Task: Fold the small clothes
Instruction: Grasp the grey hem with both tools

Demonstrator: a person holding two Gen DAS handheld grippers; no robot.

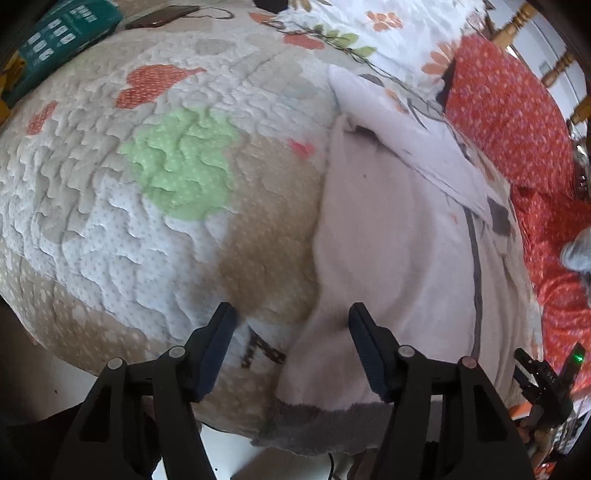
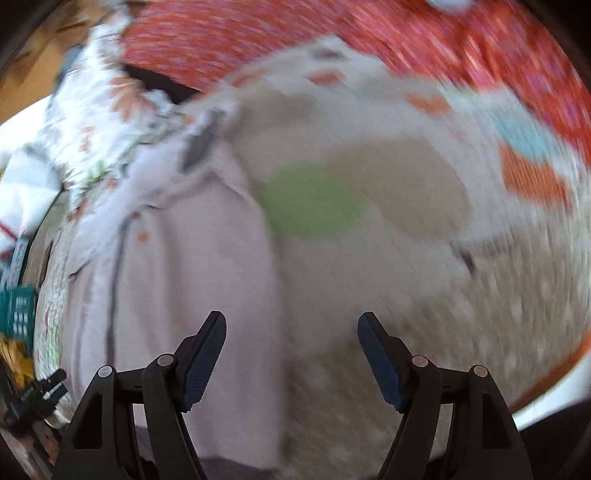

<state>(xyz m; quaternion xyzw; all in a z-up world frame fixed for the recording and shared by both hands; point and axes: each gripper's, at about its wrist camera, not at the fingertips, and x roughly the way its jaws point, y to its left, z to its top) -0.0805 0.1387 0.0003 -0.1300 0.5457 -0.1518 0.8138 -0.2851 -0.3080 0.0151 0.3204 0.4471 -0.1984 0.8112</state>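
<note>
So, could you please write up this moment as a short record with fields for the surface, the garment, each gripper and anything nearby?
surface: quilted patchwork bedspread with a green patch
garment: pale pink garment lying flat, grey hem at the near edge, grey seam line along it
left gripper: open, fingers astride the garment's left edge, nothing gripped
right gripper: open above the garment's right edge, nothing gripped; view blurred
nearby: red floral fabric, teal box

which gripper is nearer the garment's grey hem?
Left. The left gripper straddles the garment's edge just above the grey hem; the right gripper hangs over its other edge, hem barely visible.
</note>
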